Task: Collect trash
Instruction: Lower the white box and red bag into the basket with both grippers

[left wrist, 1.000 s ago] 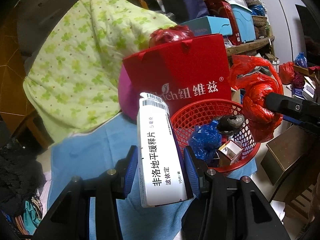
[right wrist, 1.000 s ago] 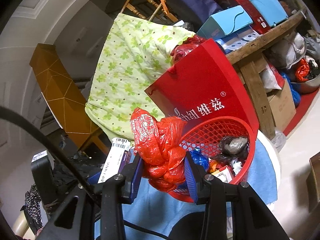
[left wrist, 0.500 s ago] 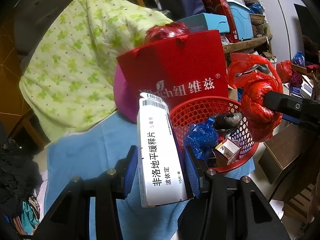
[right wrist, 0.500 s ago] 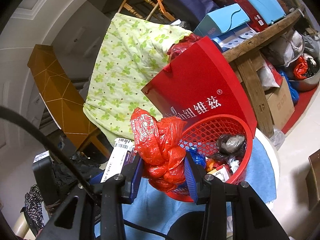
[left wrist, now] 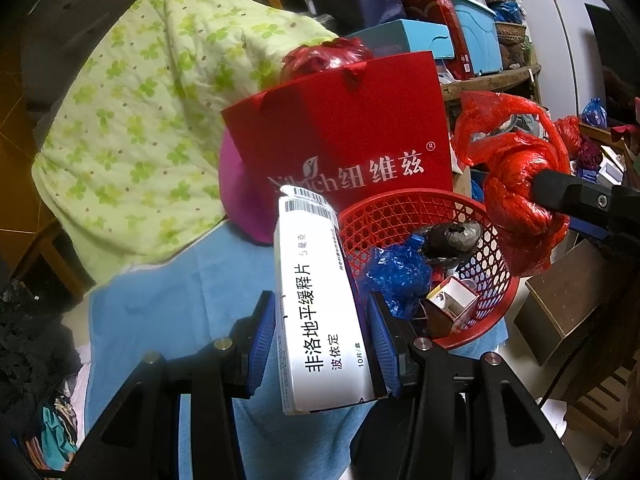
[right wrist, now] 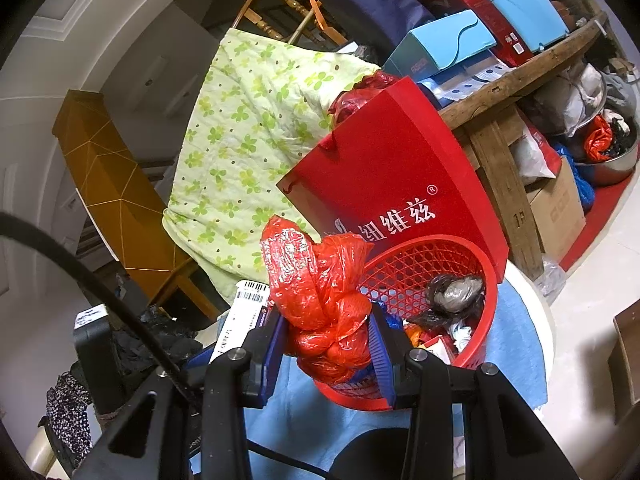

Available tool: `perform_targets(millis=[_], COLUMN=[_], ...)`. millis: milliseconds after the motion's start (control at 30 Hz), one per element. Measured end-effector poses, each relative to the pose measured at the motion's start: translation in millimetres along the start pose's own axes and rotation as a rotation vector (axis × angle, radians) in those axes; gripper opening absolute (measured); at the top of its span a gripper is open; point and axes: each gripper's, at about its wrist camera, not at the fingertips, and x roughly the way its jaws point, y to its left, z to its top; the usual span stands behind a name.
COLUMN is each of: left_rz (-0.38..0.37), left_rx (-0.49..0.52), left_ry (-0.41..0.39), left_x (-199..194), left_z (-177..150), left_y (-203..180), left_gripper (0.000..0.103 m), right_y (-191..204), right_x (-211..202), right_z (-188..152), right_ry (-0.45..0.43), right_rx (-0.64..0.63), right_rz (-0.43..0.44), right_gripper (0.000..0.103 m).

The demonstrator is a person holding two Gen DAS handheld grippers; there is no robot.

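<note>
My left gripper (left wrist: 322,340) is shut on a white medicine box (left wrist: 316,300) with black Chinese print, held upright just left of the red mesh basket (left wrist: 404,216). The box also shows in the right wrist view (right wrist: 242,316). My right gripper (right wrist: 328,348) is shut on a knotted red plastic bag (right wrist: 320,296), held at the basket's (right wrist: 432,256) near left rim. In the left wrist view the bag (left wrist: 516,196) hangs over the basket's right rim. The basket holds a blue bag (left wrist: 396,272), a dark grey bundle (left wrist: 452,236) and a small carton (left wrist: 450,304).
A red paper gift bag (left wrist: 344,140) stands right behind the basket on a blue cloth (left wrist: 172,284). A green clover quilt (left wrist: 152,100) drapes at the left. Wooden shelves with boxes (right wrist: 480,40) are behind. A dark wooden stool (left wrist: 568,304) is at the right.
Both grippers have kept their holds. The view has shifted slightly, with the basket and gift bag sitting a little lower and nearer in the right wrist view.
</note>
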Motion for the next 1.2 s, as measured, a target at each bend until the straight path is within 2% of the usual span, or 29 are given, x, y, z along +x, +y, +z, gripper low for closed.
perform_targets(millis=[1200], left_rz=[-0.071], left_rx=[0.001], left_ry=[0.054], left_x=[30], left_z=[6], left_y=[-13], left_gripper=[0.048], right_y=[-31], right_x=[9], right_z=[5], right_ry=[0.011], right_rx=[0.049], right_rz=[-0.053], right_gripper=[0.042])
